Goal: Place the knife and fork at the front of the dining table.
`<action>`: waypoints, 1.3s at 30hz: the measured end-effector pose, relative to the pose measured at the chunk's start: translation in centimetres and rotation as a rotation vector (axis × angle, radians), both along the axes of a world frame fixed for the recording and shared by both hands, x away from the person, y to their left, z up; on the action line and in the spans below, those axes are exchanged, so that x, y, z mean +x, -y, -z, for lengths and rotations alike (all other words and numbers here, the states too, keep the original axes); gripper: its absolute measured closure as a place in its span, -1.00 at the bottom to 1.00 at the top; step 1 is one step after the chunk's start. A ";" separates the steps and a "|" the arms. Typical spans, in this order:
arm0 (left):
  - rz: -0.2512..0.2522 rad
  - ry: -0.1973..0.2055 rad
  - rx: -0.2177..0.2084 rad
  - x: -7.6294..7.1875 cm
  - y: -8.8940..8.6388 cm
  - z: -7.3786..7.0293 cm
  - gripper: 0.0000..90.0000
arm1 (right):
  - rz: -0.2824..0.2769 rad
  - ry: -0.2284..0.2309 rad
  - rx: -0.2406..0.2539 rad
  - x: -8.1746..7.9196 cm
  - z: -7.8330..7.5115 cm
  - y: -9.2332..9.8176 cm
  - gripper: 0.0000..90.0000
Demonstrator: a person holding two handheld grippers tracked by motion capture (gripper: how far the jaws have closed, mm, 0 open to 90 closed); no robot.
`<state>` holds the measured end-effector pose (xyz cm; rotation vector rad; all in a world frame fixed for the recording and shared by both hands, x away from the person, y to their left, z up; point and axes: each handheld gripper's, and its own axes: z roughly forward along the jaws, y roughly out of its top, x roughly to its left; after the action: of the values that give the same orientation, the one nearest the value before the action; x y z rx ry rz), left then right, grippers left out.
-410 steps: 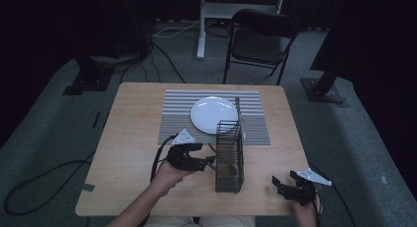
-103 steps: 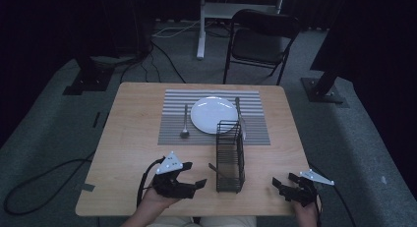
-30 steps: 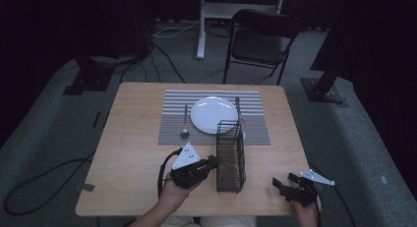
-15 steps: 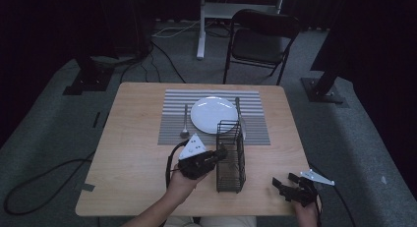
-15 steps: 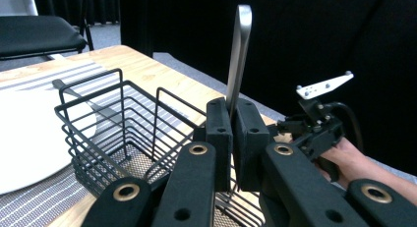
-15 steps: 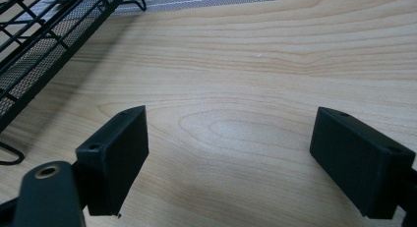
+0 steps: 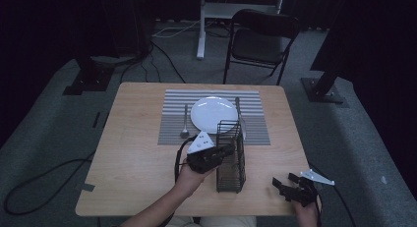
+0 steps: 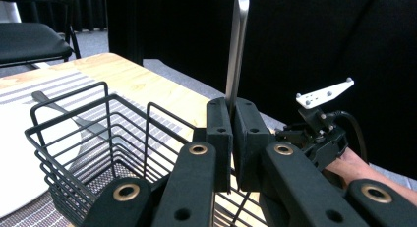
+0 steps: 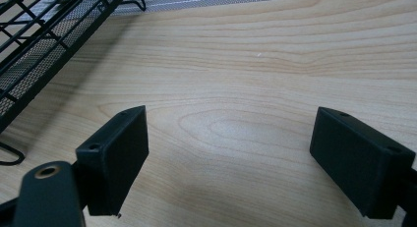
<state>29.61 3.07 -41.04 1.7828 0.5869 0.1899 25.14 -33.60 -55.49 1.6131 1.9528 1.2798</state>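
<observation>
While the high view hides it, the left gripper view shows the left tongs (image 8: 231, 138) clenched on an upright metal handle (image 8: 237, 50) above the basket (image 8: 74, 153). Right tongs (image 9: 231, 158) hang released over bare surface (image 9: 275, 65). Beyond the basket lie plate (image 7: 212, 114) and spoon (image 7: 185, 124).

Dim room, and my two jaw cameras run far brighter than the overhead one.

From above, the table (image 7: 142, 138) catches soft light while the floor and backdrop sink into black; detail is grainy. In my left gripper view the metal handle (image 8: 236, 50) gleams sharp, my near jaws softly blurred. In my right gripper view pale wood glows evenly, with faint shadows under my pads.
</observation>
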 end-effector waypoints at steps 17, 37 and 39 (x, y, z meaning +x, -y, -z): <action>0.016 0.046 -0.001 -1.1 -3.8 -4.4 0.93 | 0.002 -0.001 0.002 0.0 0.0 0.0 -0.68; -0.091 0.018 -0.033 1.5 -12.2 -5.9 0.93 | 0.003 -0.004 -0.002 0.0 0.0 0.0 -0.68; -0.105 -0.002 -0.035 2.2 -13.2 -5.2 0.93 | 0.004 -0.004 -0.001 0.0 0.0 0.0 -0.68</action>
<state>31.80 16.28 -35.80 1.7201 0.6819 0.2482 25.17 -33.58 -55.52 1.6185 1.9516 1.2751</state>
